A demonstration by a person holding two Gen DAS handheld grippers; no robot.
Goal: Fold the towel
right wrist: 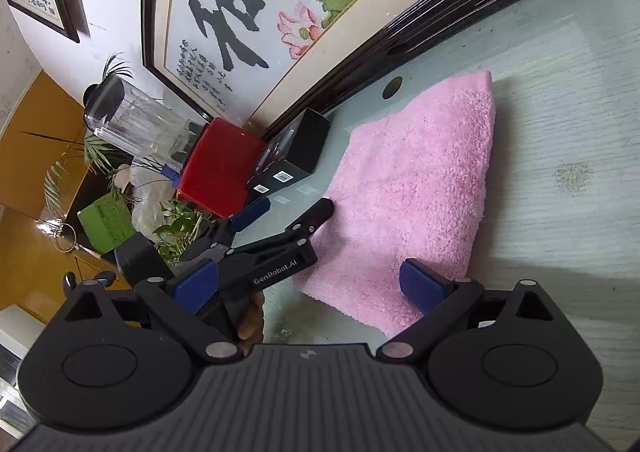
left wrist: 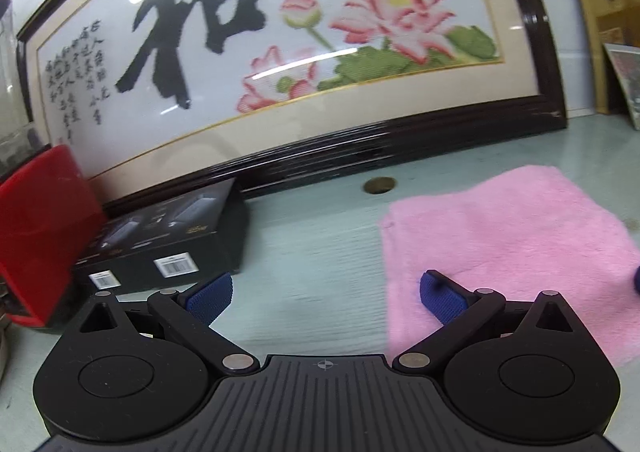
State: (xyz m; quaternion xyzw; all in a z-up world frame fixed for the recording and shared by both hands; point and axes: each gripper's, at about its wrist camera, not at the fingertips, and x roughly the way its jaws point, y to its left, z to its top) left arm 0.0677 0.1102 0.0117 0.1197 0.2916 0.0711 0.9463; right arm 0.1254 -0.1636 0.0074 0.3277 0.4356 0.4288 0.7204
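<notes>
Left tool point(left wrist: 326, 294) spread wide, level, beside pink towel point(left wrist: 508, 240) edge

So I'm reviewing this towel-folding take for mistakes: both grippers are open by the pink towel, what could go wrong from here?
1. The towel already looks folded thick; either open gripper may pinch only the top layer, leaving a crooked fold.
2. The left gripper works near the black box and red box; a wide swing could bump them.
3. The table looks smooth, so the towel may slide.

"GenRobot.AI" stands on the left tool point(right wrist: 286, 207); the framed picture's point(left wrist: 280, 51) large character seems "和".
</notes>
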